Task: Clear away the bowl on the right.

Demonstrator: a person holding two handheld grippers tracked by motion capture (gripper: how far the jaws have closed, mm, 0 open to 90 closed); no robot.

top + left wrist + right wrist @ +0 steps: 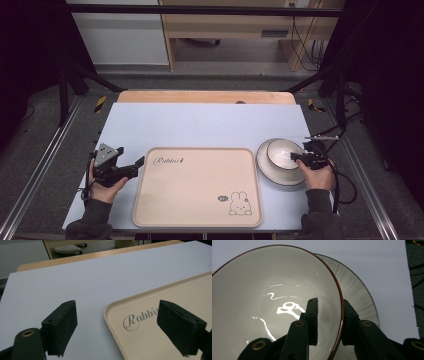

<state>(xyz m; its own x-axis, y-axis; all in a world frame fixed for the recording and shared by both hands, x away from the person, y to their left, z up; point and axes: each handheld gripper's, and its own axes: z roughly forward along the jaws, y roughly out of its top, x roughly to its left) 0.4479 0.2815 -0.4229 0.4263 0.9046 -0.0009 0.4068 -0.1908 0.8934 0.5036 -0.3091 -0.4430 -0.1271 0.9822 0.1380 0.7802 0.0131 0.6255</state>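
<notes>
A white bowl with a brown rim stands on a white ribbed plate at the right of the table. My right gripper reaches it from the right and straddles the near rim. In the right gripper view one jaw is inside the bowl and the other outside, over the plate. The right gripper is open: a gap shows between the inner pad and the bowl's wall. My left gripper is open beside the beige tray, jaws wide over the tray's left edge.
The tray, printed with "Rabbit" and a small rabbit, lies bare at the middle front of a pale blue mat. Wooden table edge at the back. Black frame rails run along both sides.
</notes>
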